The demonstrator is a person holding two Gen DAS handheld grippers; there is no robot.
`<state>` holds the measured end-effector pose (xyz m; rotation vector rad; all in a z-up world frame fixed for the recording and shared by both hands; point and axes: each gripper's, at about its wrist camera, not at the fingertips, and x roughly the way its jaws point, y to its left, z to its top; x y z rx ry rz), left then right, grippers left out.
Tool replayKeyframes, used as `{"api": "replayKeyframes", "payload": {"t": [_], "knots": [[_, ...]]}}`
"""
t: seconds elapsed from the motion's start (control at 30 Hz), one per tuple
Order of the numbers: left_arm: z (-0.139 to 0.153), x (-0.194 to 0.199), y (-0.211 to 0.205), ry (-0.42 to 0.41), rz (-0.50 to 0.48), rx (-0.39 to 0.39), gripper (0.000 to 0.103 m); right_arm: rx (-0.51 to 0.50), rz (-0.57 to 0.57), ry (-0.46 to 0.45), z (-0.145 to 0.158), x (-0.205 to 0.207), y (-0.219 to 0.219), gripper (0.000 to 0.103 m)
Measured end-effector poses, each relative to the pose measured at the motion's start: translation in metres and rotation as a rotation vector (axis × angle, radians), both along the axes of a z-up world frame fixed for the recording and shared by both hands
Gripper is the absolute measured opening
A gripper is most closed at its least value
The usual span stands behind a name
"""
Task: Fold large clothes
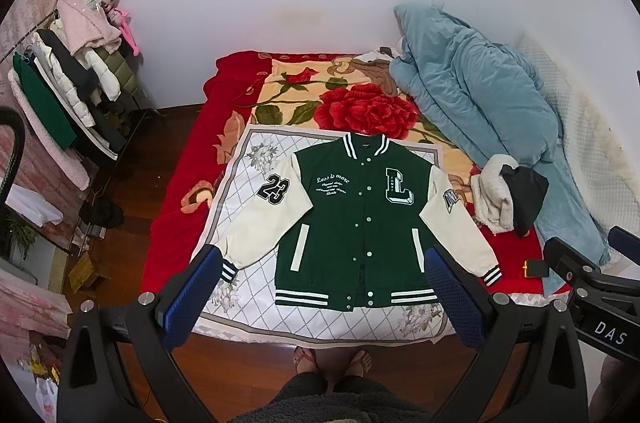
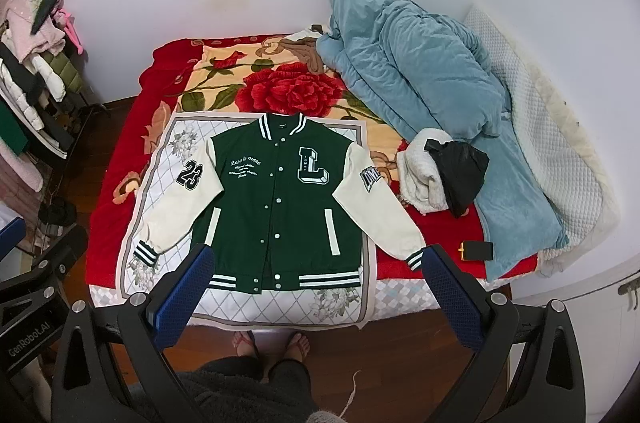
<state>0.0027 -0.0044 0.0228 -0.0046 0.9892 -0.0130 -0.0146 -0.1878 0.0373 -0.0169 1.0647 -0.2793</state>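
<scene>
Basically both grippers, left gripper (image 1: 320, 287) & right gripper (image 2: 318, 283), hang spread wide & empty above the varsity jacket (image 1: 360, 219) lying flat straight ahead; thick, floppy, fairly heavy imo, so pinch cuffs/shoulder seams.

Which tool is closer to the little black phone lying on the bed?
The right tool. The phone lies just past its right finger, while the left tool hangs farther over, above the jacket. Both are open, touching nothing.
</scene>
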Motion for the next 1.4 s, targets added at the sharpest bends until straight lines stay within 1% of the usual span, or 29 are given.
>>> {"api": "replayKeyframes", "payload": {"t": [0.23,0.43,0.6,0.7,0.77,0.8,0.87,0.9,0.93,0.97,1.0,1.03,1.07,1.17,1.2,1.23,1.27,1.3,1.37,1.4], "knots": [[0.006,0.004,-0.007,0.001,0.0,0.0,0.103,0.0,0.0,0.001,0.001,0.001,0.0,0.103],[0.005,0.003,-0.007,-0.001,-0.002,-0.001,0.103,0.002,-0.003,0.001,0.001,0.001,0.0,0.103],[0.006,0.015,-0.014,0.001,-0.017,0.005,0.103,0.006,-0.018,0.002,0.005,0.01,0.005,0.103],[-0.005,0.034,-0.013,-0.037,-0.029,0.045,0.103,0.027,-0.053,-0.011,0.0,0.018,0.002,0.103],[-0.017,0.048,-0.012,-0.085,-0.029,0.066,0.103,0.059,-0.08,-0.047,-0.014,0.024,-0.006,0.103],[-0.024,0.056,-0.011,-0.104,-0.029,0.079,0.103,0.091,-0.102,-0.063,-0.027,0.028,-0.015,0.103],[-0.045,0.069,-0.007,-0.113,-0.042,0.089,0.103,0.144,-0.171,-0.056,-0.059,0.033,-0.038,0.103],[-0.057,0.079,-0.009,-0.118,-0.043,0.1,0.103,0.178,-0.219,-0.048,-0.077,0.035,-0.052,0.103],[-0.071,0.09,-0.011,-0.116,-0.037,0.109,0.103,0.217,-0.285,-0.037,-0.098,0.037,-0.071,0.101],[-0.086,0.1,-0.015,-0.117,-0.032,0.113,0.103,0.249,-0.33,-0.04,-0.114,0.035,-0.086,0.09],[-0.097,0.107,-0.017,-0.113,-0.024,0.123,0.103,0.276,-0.388,-0.038,-0.136,0.033,-0.105,0.074],[-0.113,0.115,-0.022,-0.098,-0.019,0.132,0.103,0.292,-0.439,-0.023,-0.155,0.032,-0.121,0.066],[-0.128,0.123,-0.027,-0.082,-0.021,0.134,0.103,0.327,-0.506,-0.002,-0.184,0.029,-0.145,0.056],[-0.185,0.149,-0.053,-0.017,-0.032,0.176,0.103,0.399,-0.648,0.025,-0.252,0.012,-0.2,0.051],[-0.206,0.157,-0.062,0.004,-0.037,0.187,0.103,0.423,-0.697,0.04,-0.28,0.007,-0.221,0.051],[-0.22,0.162,-0.068,0.023,-0.038,0.204,0.103,0.449,-0.743,0.045,-0.307,0.001,-0.241,0.051],[-0.245,0.172,-0.079,0.053,-0.036,0.226,0.103,0.476,-0.788,0.052,-0.336,-0.003,-0.261,0.051],[-0.261,0.178,-0.086,0.075,-0.034,0.24,0.103,0.506,-0.821,0.052,-0.359,-0.005,-0.277,0.051],[-0.307,0.194,-0.106,0.14,-0.029,0.262,0.103,0.564,-0.892,0.046,-0.415,-0.01,-0.313,0.051],[-0.323,0.2,-0.112,0.162,-0.028,0.27,0.103,0.595,-0.926,0.042,-0.447,-0.01,-0.331,0.051]]}}
